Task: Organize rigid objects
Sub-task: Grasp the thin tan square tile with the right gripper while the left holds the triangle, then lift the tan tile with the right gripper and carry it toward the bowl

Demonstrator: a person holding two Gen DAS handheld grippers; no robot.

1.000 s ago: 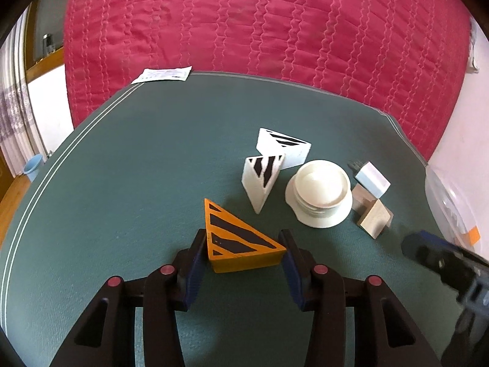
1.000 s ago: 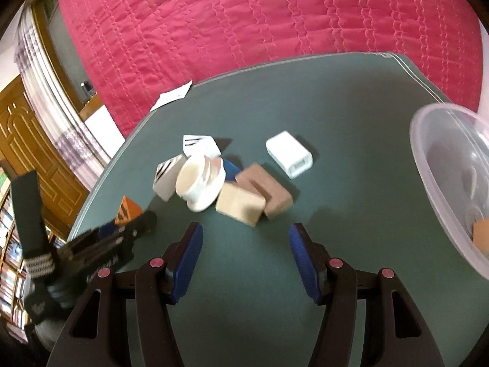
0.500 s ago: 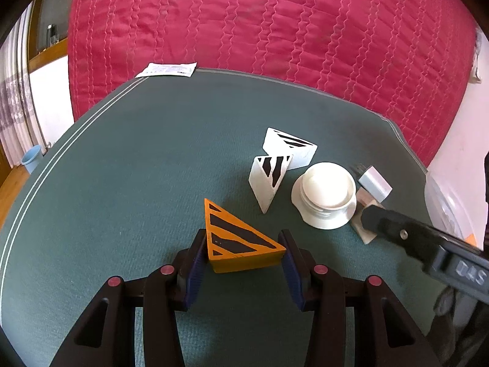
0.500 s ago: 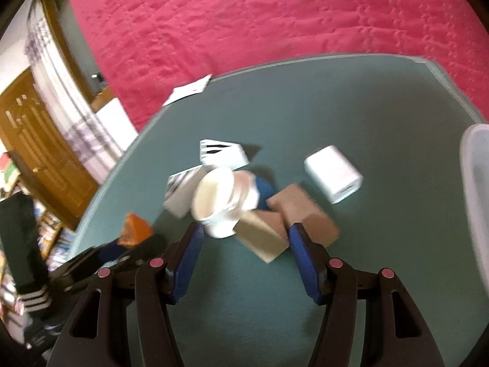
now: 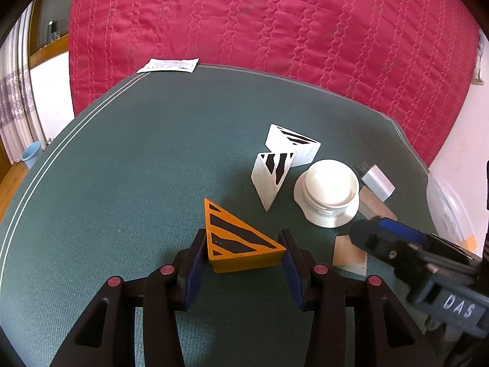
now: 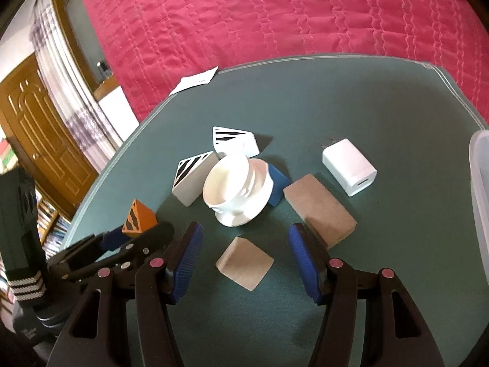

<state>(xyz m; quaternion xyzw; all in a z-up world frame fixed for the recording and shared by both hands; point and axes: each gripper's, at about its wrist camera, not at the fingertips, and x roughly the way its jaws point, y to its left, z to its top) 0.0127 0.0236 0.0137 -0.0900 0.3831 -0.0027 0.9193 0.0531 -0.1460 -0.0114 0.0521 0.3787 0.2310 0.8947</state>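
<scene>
An orange triangular block [image 5: 241, 244] with black stripes sits between the blue pads of my left gripper [image 5: 243, 253], which is shut on it low over the green table. In the right wrist view that block [image 6: 139, 215] and left gripper [image 6: 143, 235] show at the left. My right gripper [image 6: 244, 253] stands open around a small pale wooden square block [image 6: 244, 263], with gaps on both sides. From the left wrist view the right gripper [image 5: 376, 231] partly hides this block [image 5: 348, 255].
Beyond lie two white striped triangles [image 5: 293, 145] [image 5: 270, 180], a white cup-like piece [image 6: 237, 189], a blue block [image 6: 278, 183], a brown rectangular block [image 6: 319, 209] and a white charger [image 6: 350, 166]. A clear plastic tub [image 6: 479, 189] stands at the right edge. A paper slip [image 5: 168, 64] lies far back.
My right gripper has come in toward the cluster, so the pale wooden square now lies between its fingers. My left gripper and the orange triangle have stayed put.
</scene>
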